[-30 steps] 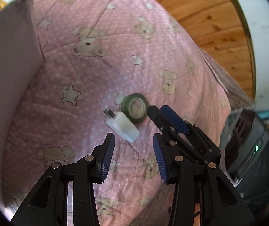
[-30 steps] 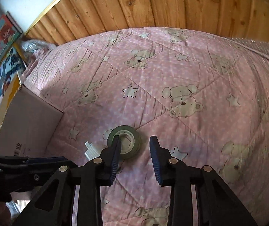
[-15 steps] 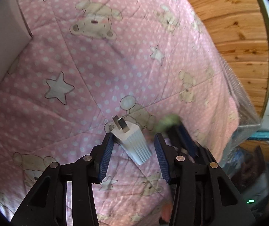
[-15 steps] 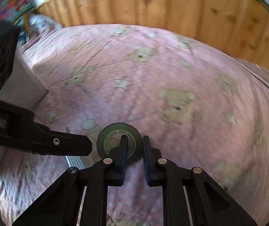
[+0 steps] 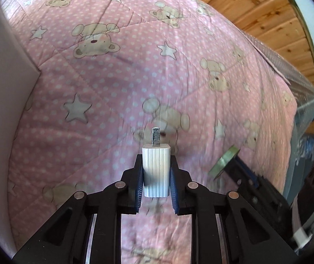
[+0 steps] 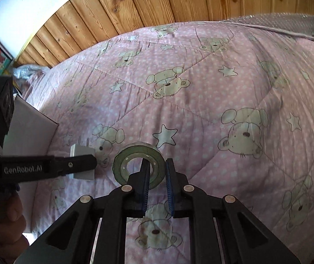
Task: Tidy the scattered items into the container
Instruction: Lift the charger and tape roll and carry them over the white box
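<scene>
The left hand-held gripper (image 5: 156, 181) pinches a white plug (image 5: 156, 171) by its two long sides, prongs pointing forward, lifted above the pink blanket (image 5: 117, 83). The right hand-held gripper (image 6: 156, 183) pinches the wall of a green tape roll (image 6: 138, 166), just right of the plug. The white box (image 5: 1, 114), the likely container, stands left of the plug, nearer to the left hand-held gripper.

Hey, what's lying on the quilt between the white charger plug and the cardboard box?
Nothing: in the left wrist view, only bare pink quilt lies between the charger plug, clamped in the left tongs, and the cardboard box.
</scene>
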The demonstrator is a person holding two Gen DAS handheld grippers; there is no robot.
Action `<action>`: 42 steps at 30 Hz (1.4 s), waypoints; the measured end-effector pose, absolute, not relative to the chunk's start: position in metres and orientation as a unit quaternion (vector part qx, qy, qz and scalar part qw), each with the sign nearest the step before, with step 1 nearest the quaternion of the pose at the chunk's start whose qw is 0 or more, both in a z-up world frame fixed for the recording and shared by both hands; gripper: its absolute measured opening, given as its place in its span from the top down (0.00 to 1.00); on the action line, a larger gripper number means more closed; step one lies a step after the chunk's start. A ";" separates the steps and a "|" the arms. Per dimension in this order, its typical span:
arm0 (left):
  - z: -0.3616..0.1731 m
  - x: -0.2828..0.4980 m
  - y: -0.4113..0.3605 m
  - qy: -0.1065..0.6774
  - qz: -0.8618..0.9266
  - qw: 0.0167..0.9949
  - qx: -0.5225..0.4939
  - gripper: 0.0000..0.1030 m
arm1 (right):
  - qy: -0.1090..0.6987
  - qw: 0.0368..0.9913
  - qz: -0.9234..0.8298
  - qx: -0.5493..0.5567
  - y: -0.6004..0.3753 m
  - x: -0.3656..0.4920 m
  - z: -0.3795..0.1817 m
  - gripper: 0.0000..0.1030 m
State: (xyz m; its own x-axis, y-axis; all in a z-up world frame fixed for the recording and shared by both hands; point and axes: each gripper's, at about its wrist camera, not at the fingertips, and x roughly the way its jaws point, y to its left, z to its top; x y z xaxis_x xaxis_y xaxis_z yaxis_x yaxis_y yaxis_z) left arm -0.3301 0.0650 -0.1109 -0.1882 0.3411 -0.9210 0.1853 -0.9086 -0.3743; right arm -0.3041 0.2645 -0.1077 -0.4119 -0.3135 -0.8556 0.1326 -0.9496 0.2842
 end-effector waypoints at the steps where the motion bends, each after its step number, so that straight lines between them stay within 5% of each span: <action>1: -0.107 -0.326 0.065 -0.201 0.746 0.057 -0.633 0.80 | -0.089 0.134 -0.835 0.526 0.265 -0.302 -0.106 0.86; 21: 0.012 -0.201 0.015 -0.066 0.840 0.128 -0.523 0.79 | -0.038 0.199 -0.833 0.514 0.169 -0.216 -0.036 0.85; 42: 0.060 -0.122 -0.080 -0.141 0.871 0.083 -0.462 0.79 | 0.065 0.283 -0.836 0.465 0.077 -0.154 0.037 0.85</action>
State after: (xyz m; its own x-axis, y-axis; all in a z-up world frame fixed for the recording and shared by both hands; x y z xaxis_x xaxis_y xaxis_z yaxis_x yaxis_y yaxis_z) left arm -0.1220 -0.0798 0.0604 -0.5583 0.2759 -0.7825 -0.0151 -0.9463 -0.3229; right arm -0.1543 0.0765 0.0370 -0.4066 -0.4131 -0.8149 0.5340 -0.8312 0.1550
